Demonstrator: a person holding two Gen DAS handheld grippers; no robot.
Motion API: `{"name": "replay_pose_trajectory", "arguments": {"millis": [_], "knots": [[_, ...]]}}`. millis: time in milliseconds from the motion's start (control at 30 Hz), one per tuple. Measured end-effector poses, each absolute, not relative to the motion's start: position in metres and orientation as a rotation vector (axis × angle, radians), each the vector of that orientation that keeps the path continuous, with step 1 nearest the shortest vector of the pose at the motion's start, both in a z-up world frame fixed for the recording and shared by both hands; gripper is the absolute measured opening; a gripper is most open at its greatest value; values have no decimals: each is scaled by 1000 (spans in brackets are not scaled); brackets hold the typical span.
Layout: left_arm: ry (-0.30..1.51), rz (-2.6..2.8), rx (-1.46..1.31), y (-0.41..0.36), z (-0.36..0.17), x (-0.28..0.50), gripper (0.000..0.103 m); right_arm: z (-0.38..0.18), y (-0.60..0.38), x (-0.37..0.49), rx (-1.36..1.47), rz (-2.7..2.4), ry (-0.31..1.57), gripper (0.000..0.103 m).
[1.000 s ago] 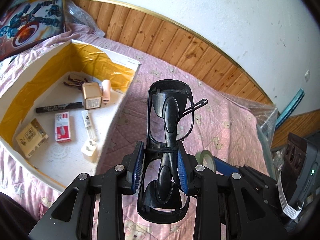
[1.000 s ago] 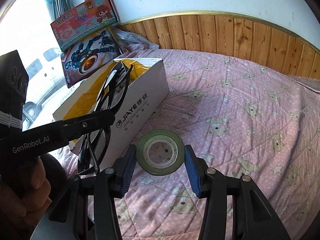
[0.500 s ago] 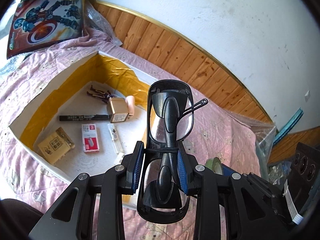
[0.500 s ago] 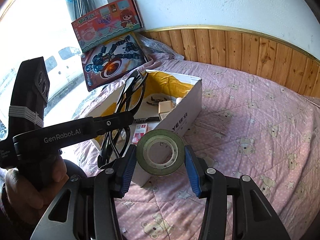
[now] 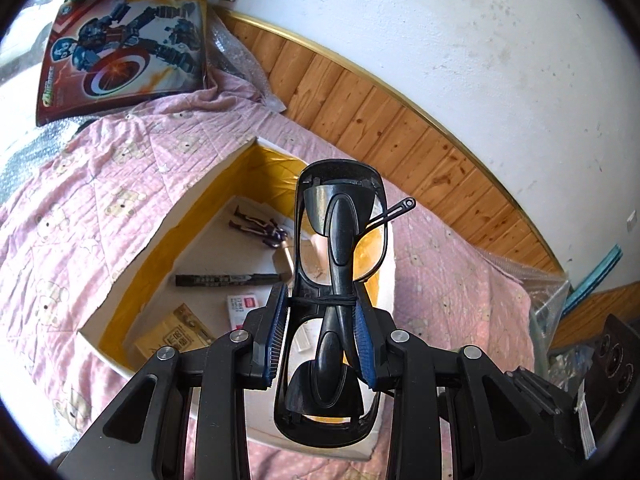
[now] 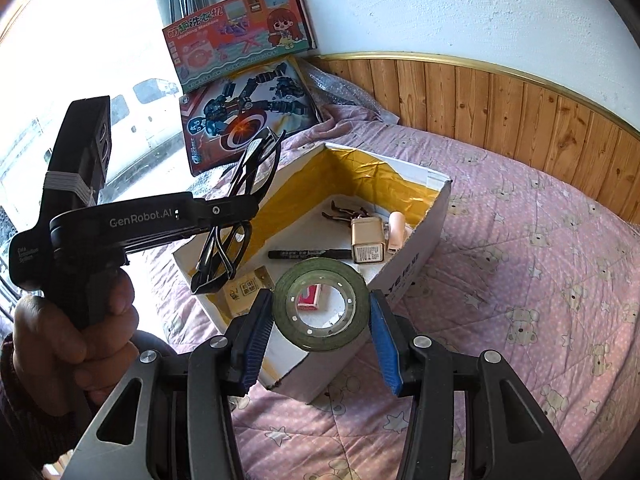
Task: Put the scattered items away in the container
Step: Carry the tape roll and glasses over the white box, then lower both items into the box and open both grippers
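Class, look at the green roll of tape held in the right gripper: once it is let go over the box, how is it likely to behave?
The green roll of tape is round, so landing on edge it may roll. Its hollow core suggests it is light. The white cardboard box walls should probably contain it.

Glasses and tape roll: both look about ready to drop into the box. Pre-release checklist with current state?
1. left gripper clamped on the folded black glasses: ok.
2. right gripper clamped on the green tape roll, pads on both sides: ok.
3. Glasses over the open box: ok in the right wrist view, near its left wall.
4. Tape roll over the opening: cannot tell; it lines up with the near rim.
5. Free floor inside among the marker, small carton and red packet: ok, white patches show.
6. Grippers apart from each other: ok.
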State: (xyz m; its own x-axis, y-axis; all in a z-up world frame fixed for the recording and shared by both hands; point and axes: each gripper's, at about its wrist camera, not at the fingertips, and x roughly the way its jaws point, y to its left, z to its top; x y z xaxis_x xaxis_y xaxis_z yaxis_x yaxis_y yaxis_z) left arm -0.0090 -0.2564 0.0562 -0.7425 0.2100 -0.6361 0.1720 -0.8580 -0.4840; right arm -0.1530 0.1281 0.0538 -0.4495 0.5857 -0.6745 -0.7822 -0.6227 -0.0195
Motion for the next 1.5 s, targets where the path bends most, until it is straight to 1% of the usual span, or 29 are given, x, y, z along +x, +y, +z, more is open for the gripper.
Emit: {"name": "replay_pose_trajectory", "arguments": {"millis": [200,333,567,800,1033,1200,1267,1367,1500], "knots": [[-747,2782,-1201,-268,48,-34,33,44,142,-171,-873,2125,373,49],[-656,2756,-1291,-271,39,-55,33,36,150,-187,-915,2137,362,49],[-433,2719,-1428,-270,26,-96,33,17,164,-209,-982,2147,358,49],[-325,2671,-1593,-272,-2,-130,33,-4,178,-223,-1057,2142,378,49],[-272,2629,-1691,-270,-15,-148,33,-19,188,-230,-1124,2140,394,49],[-304,2609,-1766,-275,-25,-155,35,-20,191,-235,-1147,2150,398,49],[-326,2605,-1782,-278,-28,-156,41,-20,192,-237,-1155,2160,406,49],[-338,2590,-1783,-277,-28,-157,44,-20,190,-239,-1155,2160,403,52],[-324,2593,-1778,-275,-25,-156,45,-21,190,-239,-1153,2158,410,53]]}}
